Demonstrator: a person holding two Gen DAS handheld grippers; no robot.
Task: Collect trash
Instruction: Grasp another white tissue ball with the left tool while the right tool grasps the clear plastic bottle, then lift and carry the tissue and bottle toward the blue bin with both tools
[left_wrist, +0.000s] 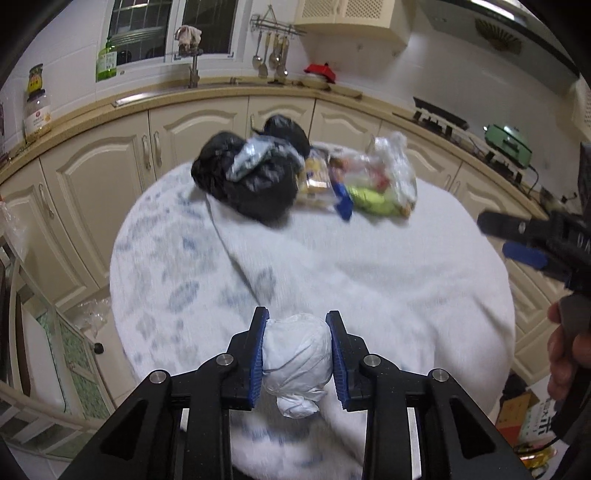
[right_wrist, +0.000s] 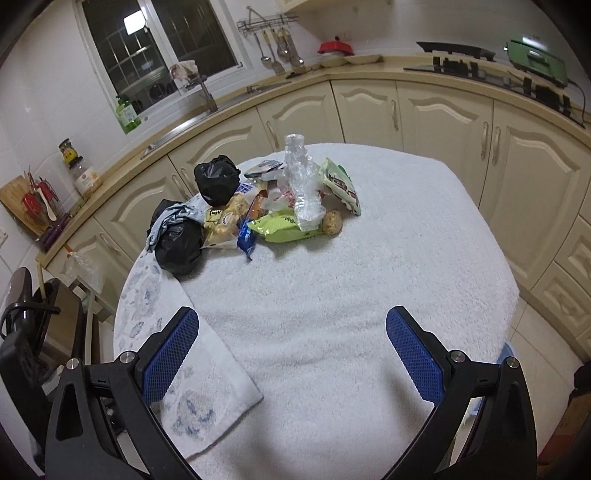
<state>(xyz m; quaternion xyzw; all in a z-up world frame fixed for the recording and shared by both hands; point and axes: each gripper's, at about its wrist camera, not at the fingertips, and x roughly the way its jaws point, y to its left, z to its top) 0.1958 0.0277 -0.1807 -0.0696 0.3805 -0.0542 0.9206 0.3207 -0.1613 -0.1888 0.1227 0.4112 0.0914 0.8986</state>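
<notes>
Left wrist view: my left gripper (left_wrist: 297, 334) is clamped on a crumpled white tissue wad (left_wrist: 295, 358), pinched across its middle between both pads; it looks light, soft and compressible, so a modest squeeze should suffice. Right wrist view: my right gripper (right_wrist: 291, 334) stands spread wide and empty, with the heap of black bags, snack wrappers and a crushed clear plastic bottle (right_wrist: 301, 181) well ahead of the jaws on the white towel-covered table (right_wrist: 406, 258); I judge the bottle springy and slippery, best taken at its waist.

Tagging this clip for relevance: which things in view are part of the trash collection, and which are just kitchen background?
Job:
white bundle, clamped in the left gripper
black bags
snack wrappers
crushed clear bottle
right gripper, open and holding nothing

Background:
green bottle by the window
hanging utensils
red lid
jar on the counter
</notes>
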